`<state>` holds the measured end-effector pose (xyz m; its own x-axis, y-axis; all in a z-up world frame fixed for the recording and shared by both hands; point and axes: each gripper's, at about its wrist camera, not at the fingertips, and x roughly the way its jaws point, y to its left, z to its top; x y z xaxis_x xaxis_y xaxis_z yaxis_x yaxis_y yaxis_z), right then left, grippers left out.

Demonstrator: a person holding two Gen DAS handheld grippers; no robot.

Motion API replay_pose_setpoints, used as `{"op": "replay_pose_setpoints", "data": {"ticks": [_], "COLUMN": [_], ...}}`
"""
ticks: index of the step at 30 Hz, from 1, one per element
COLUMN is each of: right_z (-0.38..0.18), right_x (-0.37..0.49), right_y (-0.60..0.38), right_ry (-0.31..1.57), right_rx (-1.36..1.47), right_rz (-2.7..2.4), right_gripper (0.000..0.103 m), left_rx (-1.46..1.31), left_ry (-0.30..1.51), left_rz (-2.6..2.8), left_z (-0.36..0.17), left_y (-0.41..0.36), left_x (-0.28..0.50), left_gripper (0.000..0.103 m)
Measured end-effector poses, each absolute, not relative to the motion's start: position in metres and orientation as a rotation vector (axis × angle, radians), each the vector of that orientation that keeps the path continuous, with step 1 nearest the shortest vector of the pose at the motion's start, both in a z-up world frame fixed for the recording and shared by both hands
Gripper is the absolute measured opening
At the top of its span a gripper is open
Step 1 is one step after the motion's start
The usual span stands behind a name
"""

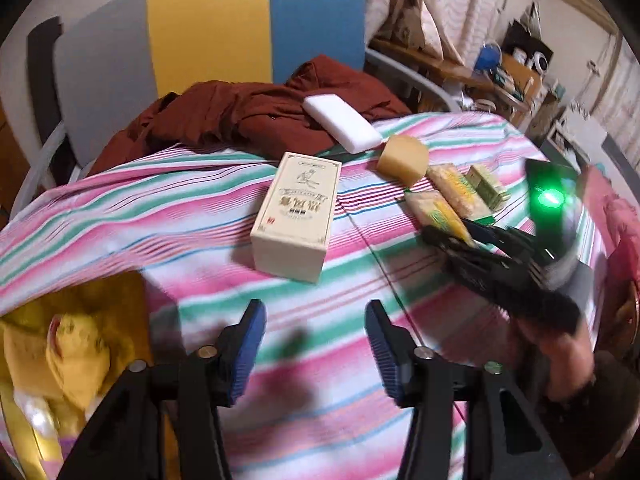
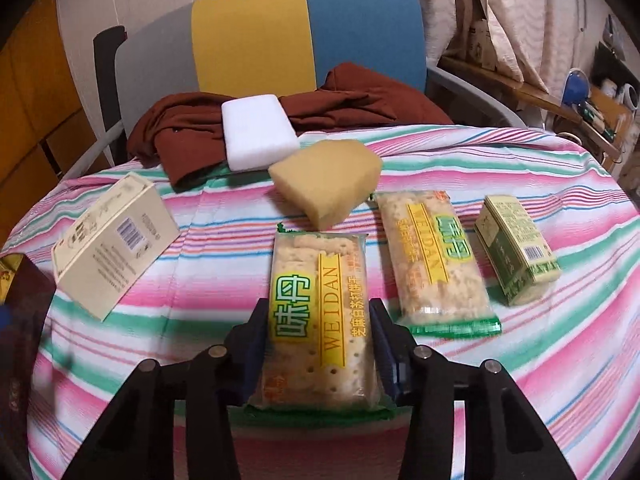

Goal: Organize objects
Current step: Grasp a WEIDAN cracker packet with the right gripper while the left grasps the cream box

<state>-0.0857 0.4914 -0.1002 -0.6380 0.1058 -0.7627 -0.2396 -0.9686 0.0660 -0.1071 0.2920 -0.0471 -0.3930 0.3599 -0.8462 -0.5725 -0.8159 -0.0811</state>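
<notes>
Right hand-held gripper point(image 2: 318, 350): Your two blue pads sit on both long sides of the near cracker pack point(image 2: 316, 316) and squeeze it. The pack lies flat on the striped cloth point(image 2: 560, 360).
Left hand-held gripper point(image 1: 316, 350): Your pads stand wide apart with nothing between them. They hang over the striped cloth, on the near side of the cream box point(image 1: 294, 216).
Near cracker pack: It has yellow and green labels. It lies lengthways, pointing away from you, just in front of the tan sponge point(image 2: 326, 178).
Second cracker pack point(image 2: 434, 258): It lies just to the right of the first one, a bit tilted, not touching it.
Green box point(image 2: 516, 250): It lies on its side to the right of the second pack, close by.
Tan sponge: It sits behind the packs, near the white foam block point(image 2: 256, 136).
White foam block: It rests partly on the dark red cloth point(image 2: 352, 100) at the far edge of the desk.
Cream box: It lies on its side at the left, well apart from the packs.
Chair point(image 2: 260, 36): It stands behind the desk, with grey, yellow and blue stripes on its back.
Yellow bag point(image 1: 76, 344): It is at the left near corner in the left view, blurry.
Your hand point(image 1: 560, 344): In the left view it holds the right tool, blurry, with a green light above it.
</notes>
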Motion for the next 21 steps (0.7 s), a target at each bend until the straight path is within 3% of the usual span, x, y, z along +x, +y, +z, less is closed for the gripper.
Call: {"op": "replay_pose_setpoints", "data": {"ticks": [9, 17, 19, 21], "right_z": [-0.101, -0.102, -0.102, -0.102], "right_x": [-0.067, -0.068, -0.068, -0.068], "right_y": [0.485, 0.483, 0.484, 0.484], "right_ry": [0.265, 0.242, 0.248, 0.25], "right_rx": [-1.192, -1.183, -1.179, -1.177], "right_rz": [2.67, 2.666, 2.668, 2.668], "right_gripper": [0.049, 0.049, 0.049, 0.049], "left_rx": [-1.254, -1.287, -1.299, -1.323], "left_ry": [0.41, 0.485, 0.441, 0.381], "left_rz": [2.225, 2.234, 2.247, 2.251], "left_z": [-0.052, -0.079, -0.084, -0.088], "left_y": [0.329, 0.347, 0.343, 0.339], "left_x": [-0.153, -0.175, -0.178, -0.18], "left_gripper": [0.076, 0.076, 0.072, 0.054]}}
